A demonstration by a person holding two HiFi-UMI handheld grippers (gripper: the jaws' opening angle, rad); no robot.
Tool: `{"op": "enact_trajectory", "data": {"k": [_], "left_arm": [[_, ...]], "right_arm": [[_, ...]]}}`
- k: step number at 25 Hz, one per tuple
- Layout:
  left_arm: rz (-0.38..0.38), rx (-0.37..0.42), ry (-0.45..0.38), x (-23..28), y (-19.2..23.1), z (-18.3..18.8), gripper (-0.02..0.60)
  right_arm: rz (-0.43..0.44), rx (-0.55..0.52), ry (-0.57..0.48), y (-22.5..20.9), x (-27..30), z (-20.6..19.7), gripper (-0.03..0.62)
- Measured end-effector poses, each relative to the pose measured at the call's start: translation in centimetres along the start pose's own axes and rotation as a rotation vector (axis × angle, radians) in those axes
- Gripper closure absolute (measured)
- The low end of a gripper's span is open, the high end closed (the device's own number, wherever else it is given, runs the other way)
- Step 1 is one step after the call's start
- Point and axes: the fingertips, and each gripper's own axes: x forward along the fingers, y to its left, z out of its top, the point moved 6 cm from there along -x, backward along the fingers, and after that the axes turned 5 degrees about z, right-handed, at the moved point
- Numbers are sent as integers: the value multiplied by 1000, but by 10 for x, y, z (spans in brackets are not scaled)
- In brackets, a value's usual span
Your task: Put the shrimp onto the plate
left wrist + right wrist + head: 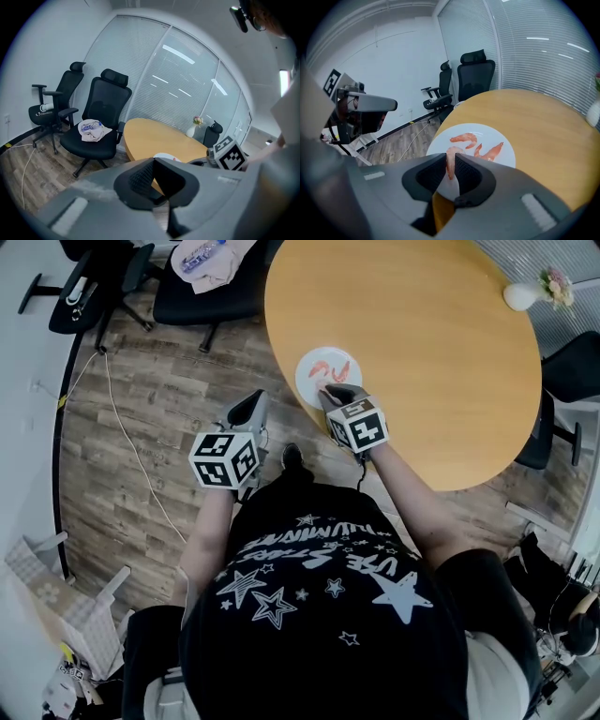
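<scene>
A white plate (312, 379) lies near the front edge of the round wooden table (422, 334), with two orange shrimps (328, 367) on it. My right gripper (330, 393) hovers at the plate's near rim, shut on a third shrimp (450, 161) that hangs upright between its jaws. In the right gripper view (451, 168) the plate (487, 131) lies just beyond the jaws, one shrimp (464, 137) at its centre and another (491, 151) to the right. My left gripper (251, 411) is off the table over the floor, its jaws together and holding nothing (152, 180).
A white vase with flowers (520, 294) stands at the table's far right edge. A black office chair with a cloth bundle (211, 259) stands left of the table, and another chair (89, 287) further left. A cable (122, 418) runs across the wooden floor.
</scene>
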Motion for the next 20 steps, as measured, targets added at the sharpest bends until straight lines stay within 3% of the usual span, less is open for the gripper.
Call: {"op": "enact_trajectory", "data": {"k": [20], "left_arm": [[6,5,1,0,3,-2,580]], "right_arm": [[-48,-24,33,1,5,-1,530]]}}
